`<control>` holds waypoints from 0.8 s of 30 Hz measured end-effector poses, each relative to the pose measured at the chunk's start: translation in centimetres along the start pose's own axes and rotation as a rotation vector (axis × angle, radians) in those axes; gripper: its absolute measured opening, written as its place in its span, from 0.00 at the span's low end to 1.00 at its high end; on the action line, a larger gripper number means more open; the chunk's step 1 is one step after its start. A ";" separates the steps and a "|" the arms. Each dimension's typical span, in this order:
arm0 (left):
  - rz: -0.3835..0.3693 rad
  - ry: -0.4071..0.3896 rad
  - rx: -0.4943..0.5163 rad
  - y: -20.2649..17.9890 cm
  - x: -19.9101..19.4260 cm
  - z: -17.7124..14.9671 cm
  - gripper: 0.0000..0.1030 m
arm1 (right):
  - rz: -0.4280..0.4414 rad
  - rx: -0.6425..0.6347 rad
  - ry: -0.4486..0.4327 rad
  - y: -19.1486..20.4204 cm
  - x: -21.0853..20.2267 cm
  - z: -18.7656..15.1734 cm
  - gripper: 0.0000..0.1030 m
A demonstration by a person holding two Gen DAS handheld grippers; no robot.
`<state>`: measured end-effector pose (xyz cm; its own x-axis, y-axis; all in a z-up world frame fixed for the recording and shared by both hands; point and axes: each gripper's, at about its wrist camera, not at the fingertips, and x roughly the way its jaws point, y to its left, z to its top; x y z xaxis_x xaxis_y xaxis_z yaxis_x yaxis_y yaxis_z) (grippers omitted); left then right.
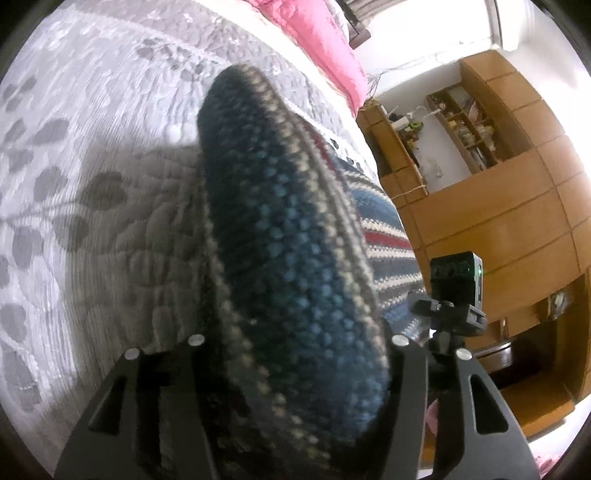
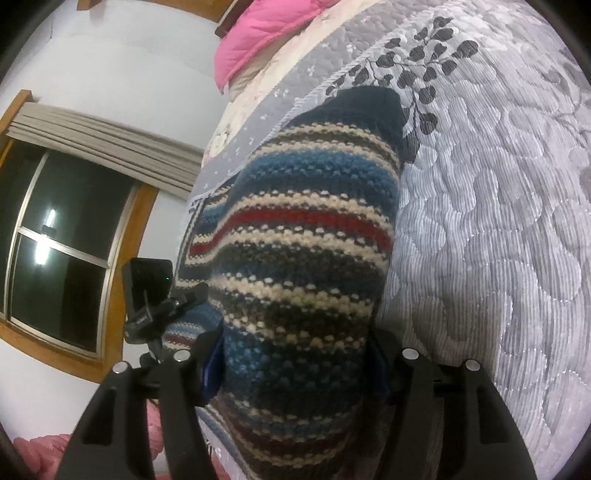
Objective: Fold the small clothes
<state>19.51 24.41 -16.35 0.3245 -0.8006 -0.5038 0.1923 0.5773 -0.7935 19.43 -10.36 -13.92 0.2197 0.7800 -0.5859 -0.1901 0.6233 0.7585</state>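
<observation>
Two handheld grippers are each pinching part of one striped knitted sweater [image 2: 295, 236] and lifting it above a grey quilted bedspread [image 2: 498, 221] printed with dark leaves. In the right wrist view, the right gripper [image 2: 295, 373] is clamping a thick bunch of the knit between its two black fingers [image 2: 413, 373], which are standing moderately apart with the wool filling the whole gap; bands of blue, cream, red and brown are running across the fabric, and its far end is draping down onto the bedspread. In the left wrist view, the left gripper [image 1: 295, 369] is likewise gripping a fold of the same sweater [image 1: 288, 236], here mostly dark blue with cream edging, the cloth packed between its fingers [image 1: 410, 373] and rising away from the camera. A pink blanket [image 2: 266, 33] is lying at the far end of the bedspread. Beyond the bedspread's edge, wooden shelving [image 1: 480, 177] is standing in one view and a dark window [image 2: 62, 236] in the other.
</observation>
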 end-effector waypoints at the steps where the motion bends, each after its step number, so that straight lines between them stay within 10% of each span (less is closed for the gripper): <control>1: -0.006 -0.006 -0.007 0.2 0.0 0.0 0.53 | -0.002 0.003 -0.001 0.1 0.1 0.0 0.64; 19: 0.245 -0.141 0.191 -8.8 -8.6 -5.8 0.68 | -0.078 0.009 -0.019 2.2 -3.5 -6.8 0.80; 24: 0.318 -0.142 0.225 -10.0 -7.9 -8.1 0.69 | -0.085 0.016 0.009 1.7 -3.0 -8.9 0.64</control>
<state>7.52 23.70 -7.23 0.5218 -0.5555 -0.6475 0.2541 0.8257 -0.5036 9.98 -11.16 -13.39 0.2263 0.7246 -0.6510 -0.1554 0.6866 0.7102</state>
